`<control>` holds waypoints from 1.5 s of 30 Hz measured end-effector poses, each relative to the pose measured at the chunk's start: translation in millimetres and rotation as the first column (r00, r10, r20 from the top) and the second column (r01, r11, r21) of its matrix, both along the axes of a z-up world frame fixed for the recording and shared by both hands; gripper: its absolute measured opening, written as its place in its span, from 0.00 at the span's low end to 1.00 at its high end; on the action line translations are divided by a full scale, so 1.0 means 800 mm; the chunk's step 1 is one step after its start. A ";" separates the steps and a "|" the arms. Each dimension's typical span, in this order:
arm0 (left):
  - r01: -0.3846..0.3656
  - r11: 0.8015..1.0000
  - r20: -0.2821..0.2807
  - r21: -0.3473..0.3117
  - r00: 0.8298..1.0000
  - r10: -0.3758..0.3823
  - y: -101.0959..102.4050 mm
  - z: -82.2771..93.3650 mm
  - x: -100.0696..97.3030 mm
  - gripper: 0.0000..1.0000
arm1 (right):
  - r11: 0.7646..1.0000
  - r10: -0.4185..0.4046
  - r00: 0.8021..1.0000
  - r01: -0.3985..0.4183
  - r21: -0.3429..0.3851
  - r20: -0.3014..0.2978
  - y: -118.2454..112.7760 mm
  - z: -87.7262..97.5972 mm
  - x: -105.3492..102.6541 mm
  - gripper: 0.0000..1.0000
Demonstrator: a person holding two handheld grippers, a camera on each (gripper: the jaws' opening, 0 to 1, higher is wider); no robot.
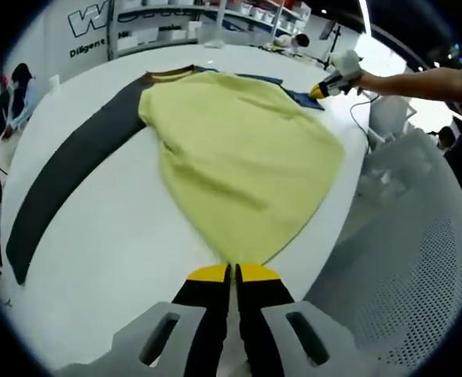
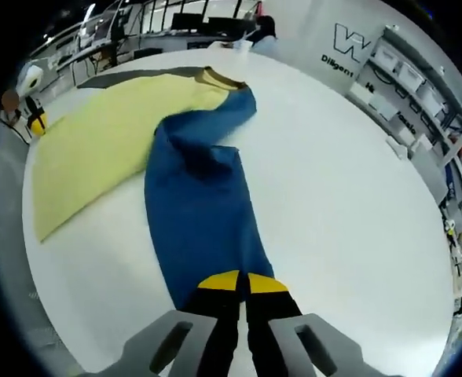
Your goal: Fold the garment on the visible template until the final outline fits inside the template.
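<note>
Blue sleeve (image 2: pixel 203 220) runs toward 12 o'clock from right gripper (image 2: pixel 241 284), pinched at its cuff; left gripper (image 1: pixel 232 273) pinches the yellow hem (image 1: pixel 247 251).

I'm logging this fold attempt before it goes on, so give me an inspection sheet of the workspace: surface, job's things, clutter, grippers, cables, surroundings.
Surface: white round table, smooth; no template outline that I can make out.
Job's things: garment with yellow body, dark grey sleeve stretched out flat, blue sleeve partly bunched near the shoulder.
Clutter: nothing seen on the table.
Grippers: left gripper shut on the yellow hem; right gripper shut on the blue sleeve's end.
Cables: nothing clearly seen.
Surroundings: shelving against a white wall with lettering, white perforated chair, a person's arm.
</note>
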State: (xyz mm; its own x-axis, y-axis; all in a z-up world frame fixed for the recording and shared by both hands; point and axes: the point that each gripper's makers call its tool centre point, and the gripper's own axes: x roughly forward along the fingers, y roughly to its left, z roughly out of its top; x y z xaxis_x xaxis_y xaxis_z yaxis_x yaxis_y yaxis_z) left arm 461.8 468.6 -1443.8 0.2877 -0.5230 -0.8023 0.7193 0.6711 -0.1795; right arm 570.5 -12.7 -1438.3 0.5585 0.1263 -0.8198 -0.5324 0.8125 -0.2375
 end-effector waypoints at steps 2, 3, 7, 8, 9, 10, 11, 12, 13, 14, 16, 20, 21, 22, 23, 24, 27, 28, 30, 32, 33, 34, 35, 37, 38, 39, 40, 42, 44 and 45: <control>0.000 1.000 -0.008 -0.002 1.000 0.000 0.001 -0.001 -0.001 0.04 | 1.000 -0.006 1.000 0.006 -0.006 0.001 -0.009 0.003 0.000 0.00; 0.004 1.000 -0.013 -0.002 1.000 -0.004 0.001 -0.001 -0.002 0.04 | 1.000 -0.013 1.000 0.014 -0.017 0.001 -0.019 0.006 0.000 0.00; 0.013 1.000 -0.040 -0.011 0.999 -0.013 -0.003 -0.001 -0.006 0.04 | 0.997 -0.036 0.999 0.037 -0.064 0.012 -0.051 0.017 0.004 0.00; 0.016 1.000 -0.047 -0.015 0.999 -0.017 -0.004 -0.001 -0.008 0.04 | 0.996 -0.037 0.999 0.038 -0.076 0.014 -0.057 0.020 0.004 0.00; 0.018 1.000 -0.063 -0.024 0.998 -0.020 -0.008 0.000 -0.012 0.04 | 0.995 -0.044 0.999 0.045 -0.093 0.014 -0.068 0.023 0.004 0.00; 0.021 0.999 -0.069 -0.029 0.997 -0.023 -0.010 0.000 -0.014 0.04 | 0.994 -0.059 0.998 0.060 -0.095 0.014 -0.075 0.025 0.005 0.00; 0.025 0.999 -0.077 -0.035 0.997 -0.028 -0.012 0.000 -0.016 0.04 | 0.992 -0.078 0.997 0.079 -0.100 0.018 -0.084 0.028 0.006 0.00; 0.030 0.999 -0.087 -0.044 0.996 -0.034 -0.015 -0.001 -0.019 0.04 | 0.989 -0.106 0.994 0.107 -0.104 0.019 -0.096 0.031 0.006 0.00; 0.034 0.998 -0.090 -0.049 0.995 -0.038 -0.018 -0.001 -0.022 0.04 | 0.986 -0.131 0.991 0.132 -0.097 0.015 -0.103 0.031 0.004 0.00; 0.039 0.998 -0.095 -0.056 0.994 -0.044 -0.021 -0.001 -0.024 0.04 | 0.982 -0.171 0.985 0.171 -0.080 0.006 -0.112 0.032 0.002 0.00; 0.044 0.997 -0.098 -0.060 0.994 -0.050 -0.023 -0.001 -0.025 0.04 | 0.974 -0.222 0.975 0.221 -0.055 -0.002 -0.124 0.033 -0.001 0.00; 0.050 0.997 -0.099 -0.062 0.994 -0.056 -0.024 -0.001 -0.026 0.04 | 0.964 -0.265 0.963 0.266 0.018 -0.041 -0.124 0.026 -0.009 0.00; 0.051 0.997 -0.100 -0.063 0.993 -0.057 -0.024 -0.001 -0.025 0.04 | 0.967 -0.254 0.967 0.254 0.007 -0.031 -0.125 0.026 -0.009 0.00; 0.051 0.997 -0.101 -0.063 0.993 -0.057 -0.023 -0.001 -0.025 0.04 | 0.972 -0.237 0.971 0.237 0.004 -0.020 -0.123 0.025 -0.008 0.00; 0.054 0.997 -0.101 -0.061 0.993 -0.060 -0.023 -0.001 -0.026 0.04 | 0.973 -0.229 0.973 0.229 0.011 -0.026 -0.119 0.021 -0.009 0.00; 0.060 0.996 -0.098 -0.059 0.993 -0.066 -0.023 -0.001 -0.026 0.04 | 0.975 -0.221 0.975 0.222 0.023 -0.031 -0.114 0.019 -0.010 0.00; 0.083 0.995 -0.078 -0.050 0.993 -0.086 -0.025 -0.001 -0.025 0.05 | 0.985 -0.169 0.985 0.170 0.038 -0.025 -0.099 0.013 -0.014 0.00; 0.088 0.995 -0.066 -0.046 0.994 -0.091 -0.025 0.000 -0.023 0.05 | 0.985 -0.170 0.985 0.171 0.038 -0.023 -0.098 0.012 -0.015 0.06; 0.103 0.994 -0.033 -0.043 0.994 -0.104 -0.025 0.002 -0.019 0.05 | 0.986 -0.148 0.989 0.148 0.077 -0.002 -0.087 0.012 -0.015 0.22; 0.118 0.992 0.008 -0.036 0.993 -0.117 -0.025 0.006 -0.013 0.07 | 0.987 -0.107 0.994 0.104 0.124 0.015 -0.071 0.012 -0.018 0.30; 0.115 0.993 0.022 -0.036 0.993 -0.114 -0.025 0.008 -0.011 0.09 | 0.988 -0.072 0.997 0.069 0.140 0.015 -0.063 0.011 -0.021 0.30; 0.109 0.993 0.051 -0.042 0.993 -0.107 -0.025 0.013 -0.005 0.10 | 0.991 -0.034 0.999 0.031 0.134 0.021 -0.058 0.009 -0.026 0.31; 0.103 0.994 0.059 -0.048 0.993 -0.100 -0.024 0.016 -0.002 0.10 | 0.993 -0.005 1.000 0.004 0.114 0.010 -0.056 0.006 -0.031 0.31; 0.088 0.995 0.069 -0.053 0.994 -0.084 -0.022 0.021 0.003 0.09 | 0.993 0.033 0.999 -0.032 0.114 -0.005 -0.049 -0.002 -0.041 0.30; 0.085 0.995 0.075 -0.052 0.994 -0.081 -0.021 0.023 0.005 0.08 | 0.993 0.047 0.999 -0.045 0.109 -0.009 -0.048 -0.004 -0.045 0.29; 0.082 0.995 0.079 -0.051 0.994 -0.078 -0.019 0.023 0.008 0.08 | 0.993 0.050 0.999 -0.049 0.110 -0.010 -0.047 -0.005 -0.047 0.28; 0.080 0.996 0.080 -0.050 0.994 -0.076 -0.018 0.023 0.009 0.08 | 0.993 0.050 0.999 -0.048 0.109 -0.016 -0.046 -0.006 -0.050 0.28; 0.076 0.996 0.086 -0.050 0.994 -0.071 -0.017 0.024 0.011 0.07 | 0.993 0.052 0.998 -0.049 0.109 -0.025 -0.048 -0.008 -0.053 0.26; 0.073 0.996 0.086 -0.049 0.994 -0.069 -0.017 0.026 0.011 0.06 | 0.992 0.042 0.998 -0.037 0.122 -0.040 -0.048 -0.009 -0.057 0.24; 0.073 0.996 0.084 -0.049 0.994 -0.069 -0.016 0.025 0.012 0.06 | 0.991 0.038 0.999 -0.033 0.132 -0.037 -0.048 -0.010 -0.057 0.23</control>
